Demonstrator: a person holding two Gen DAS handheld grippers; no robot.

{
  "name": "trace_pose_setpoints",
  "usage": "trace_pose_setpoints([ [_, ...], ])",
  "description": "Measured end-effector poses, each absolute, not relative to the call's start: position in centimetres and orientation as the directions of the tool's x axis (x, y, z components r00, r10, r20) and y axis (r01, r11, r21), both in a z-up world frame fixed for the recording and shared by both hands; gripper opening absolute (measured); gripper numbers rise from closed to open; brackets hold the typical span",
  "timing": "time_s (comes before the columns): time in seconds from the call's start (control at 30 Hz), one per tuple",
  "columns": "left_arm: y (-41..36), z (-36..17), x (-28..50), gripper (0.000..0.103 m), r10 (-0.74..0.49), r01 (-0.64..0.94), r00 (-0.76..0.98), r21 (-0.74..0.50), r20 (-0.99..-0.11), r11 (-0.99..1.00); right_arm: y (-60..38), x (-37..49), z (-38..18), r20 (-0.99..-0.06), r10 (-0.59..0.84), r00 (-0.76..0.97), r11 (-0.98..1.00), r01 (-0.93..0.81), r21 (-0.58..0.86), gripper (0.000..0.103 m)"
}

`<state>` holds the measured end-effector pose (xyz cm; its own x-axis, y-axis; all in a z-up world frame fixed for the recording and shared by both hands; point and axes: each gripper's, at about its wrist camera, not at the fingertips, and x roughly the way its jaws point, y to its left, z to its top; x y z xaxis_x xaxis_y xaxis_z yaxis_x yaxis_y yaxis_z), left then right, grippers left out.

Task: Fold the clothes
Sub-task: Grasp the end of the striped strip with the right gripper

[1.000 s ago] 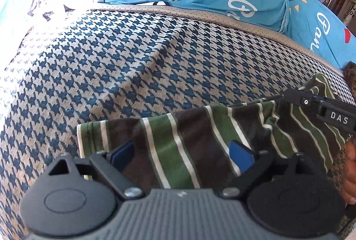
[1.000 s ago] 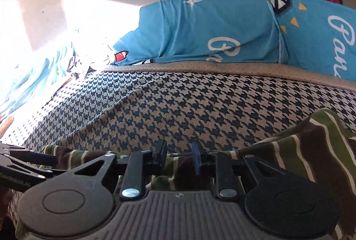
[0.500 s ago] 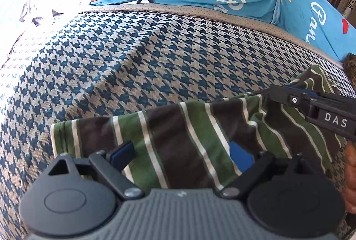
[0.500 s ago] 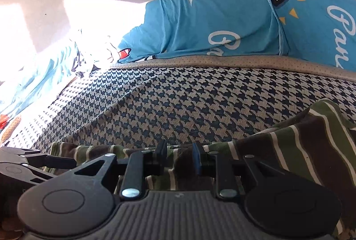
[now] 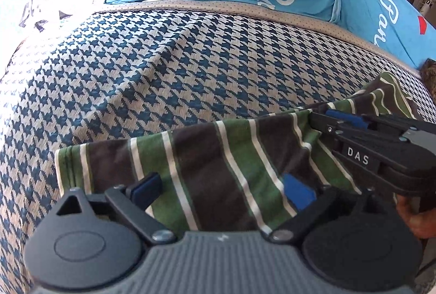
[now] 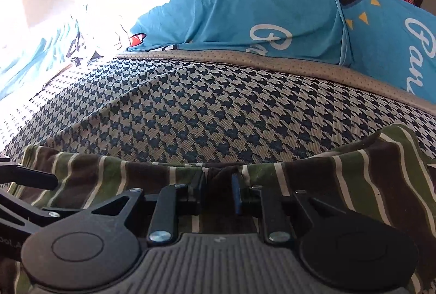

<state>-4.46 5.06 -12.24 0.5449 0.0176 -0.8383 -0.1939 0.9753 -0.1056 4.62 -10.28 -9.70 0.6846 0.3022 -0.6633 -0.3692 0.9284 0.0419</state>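
One striped garment [image 5: 212, 165], two tools: left tool [image 5: 222, 189] opening, right tool [image 6: 218, 186] closing.

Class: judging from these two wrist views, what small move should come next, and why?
Probably let the right gripper finish pinching the striped garment: its jaws are closing with a bunched edge between them, while the left gripper hovers, jaws opening, gripping nothing.

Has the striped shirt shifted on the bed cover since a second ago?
Yes. In the left wrist view the striped shirt now reaches further left across the houndstooth cover, its left edge nearer the picture's left side, while the right gripper grips its top edge.
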Motion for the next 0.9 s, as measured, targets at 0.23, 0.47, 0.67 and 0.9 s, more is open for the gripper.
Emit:
trace_pose_setpoints([
  [0.23,4.6,-12.7,-4.3,0.103,0.022,-0.197,0.542,-0.102,-0.84,0.975,-12.1,4.0,-8.1,-0.663,0.317,0.678,0.945,-0.285,0.161,0.023],
  [0.47,3.9,-12.2,-4.7,0.103,-0.021,-0.167,0.571,-0.141,-0.821,0.976,-18.8,1.4,-5.0,-0.643,0.214,0.735,0.967,-0.064,0.248,0.034],
  [0.67,2.5,-12.0,-5.5,0.103,-0.025,-0.115,0.599,-0.118,-0.8,0.986,-25.0,-1.0,-5.0,-0.657,0.125,0.743,0.93,0.142,0.338,0.035],
  [0.9,0.9,-11.9,-5.5,0.103,-0.035,-0.079,0.596,-0.102,-0.802,0.992,-30.4,-2.5,-7.0,-0.702,0.111,0.703,0.848,0.301,0.436,0.036],
])
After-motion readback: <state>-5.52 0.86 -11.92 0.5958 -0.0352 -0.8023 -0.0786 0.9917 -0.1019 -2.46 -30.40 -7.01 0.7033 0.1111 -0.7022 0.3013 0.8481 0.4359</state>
